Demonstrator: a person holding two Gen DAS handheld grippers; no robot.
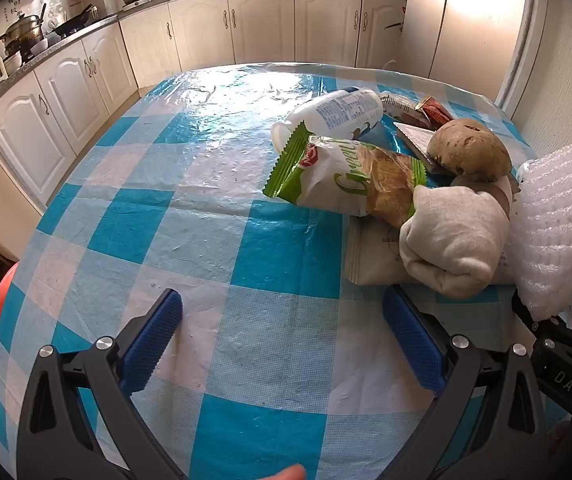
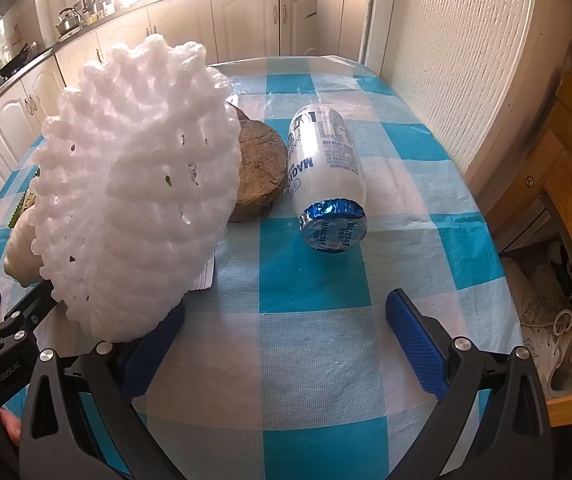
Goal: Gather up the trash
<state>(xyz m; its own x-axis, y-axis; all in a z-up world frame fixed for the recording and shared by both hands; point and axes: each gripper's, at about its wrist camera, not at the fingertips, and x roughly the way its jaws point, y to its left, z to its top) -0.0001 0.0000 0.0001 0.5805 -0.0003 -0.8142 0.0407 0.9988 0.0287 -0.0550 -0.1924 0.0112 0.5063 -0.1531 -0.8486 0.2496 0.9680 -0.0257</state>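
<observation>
Both grippers hang over the blue-and-white checked counter (image 1: pixel 214 240) with their blue pads spread wide and nothing between them: the left gripper (image 1: pixel 282 344) over bare cloth, the right gripper (image 2: pixel 286 344) likewise. The trash lies heaped at about 2 o'clock in the left wrist view. There a green-and-white snack wrapper (image 1: pixel 346 178) leans against a white bottle (image 1: pixel 334 114) lying on its side, with a brown bun (image 1: pixel 468 148) behind it at 2 o'clock and a rolled beige cloth (image 1: pixel 454 240) resting on a flat paper packet (image 1: pixel 370 264). A white foam fruit net (image 1: pixel 558 224) stands at 3 o'clock beside the cloth. In the right wrist view the foam net fills the 10 o'clock side, touching that gripper's left finger, and a foil-capped white bottle (image 2: pixel 326 184) lies at 12 o'clock beside a brown round (image 2: pixel 260 172).
</observation>
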